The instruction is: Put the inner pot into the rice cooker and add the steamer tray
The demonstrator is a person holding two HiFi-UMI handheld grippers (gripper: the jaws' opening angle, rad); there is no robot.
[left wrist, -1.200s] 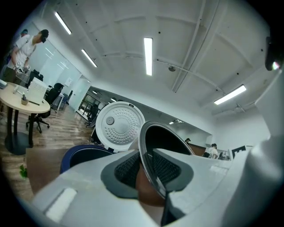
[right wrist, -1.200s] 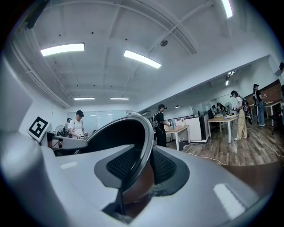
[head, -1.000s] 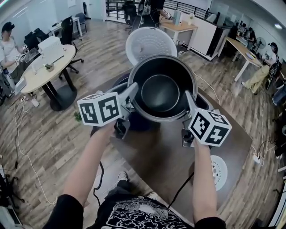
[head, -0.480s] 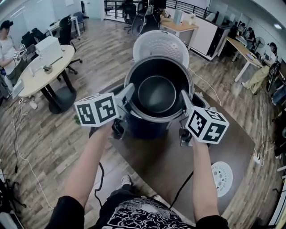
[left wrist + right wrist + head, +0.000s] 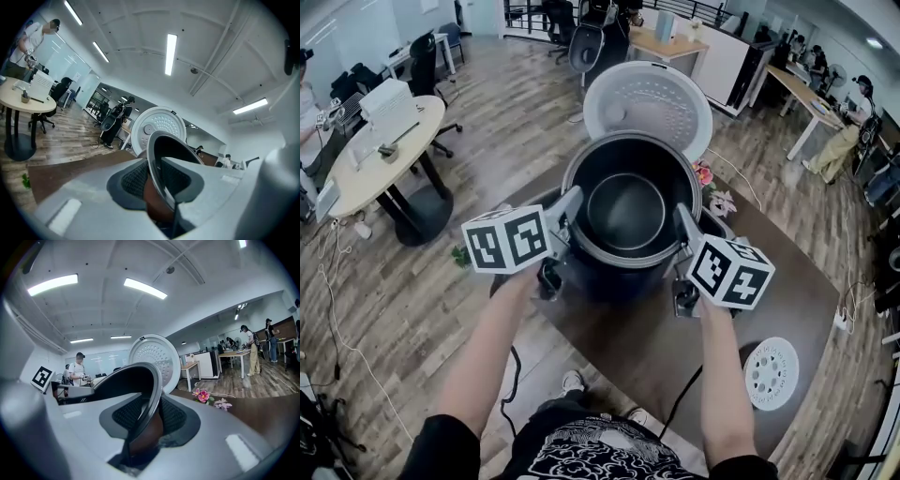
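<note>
Currently my left tongs [image 5: 157,178] and right tongs [image 5: 150,420] clamp opposite sides of the inner pot's [image 5: 625,202] thin metal rim between mesh-textured pads [image 5: 136,180]. Round dark pot hangs over the navy rice cooker [image 5: 614,281] (white dimpled lid [image 5: 649,98] upright behind). I see the perforated white steamer tray [image 5: 772,373] flat on the brown tabletop [image 5: 647,337].

- Inner pot [image 5: 626,211]: black inside, silvery rim.
- Rice cooker [image 5: 614,283]: dark blue body; lid [image 5: 652,98] white, dotted with holes.
- Left tongs [image 5: 569,211] and right tongs [image 5: 682,223]: pale grey, dark meshed pads [image 5: 135,180], black-and-white square markers.
- Steamer tray [image 5: 772,373], right of the rice cooker: white, dotted.
- Surface [image 5: 792,291]: brown.
</note>
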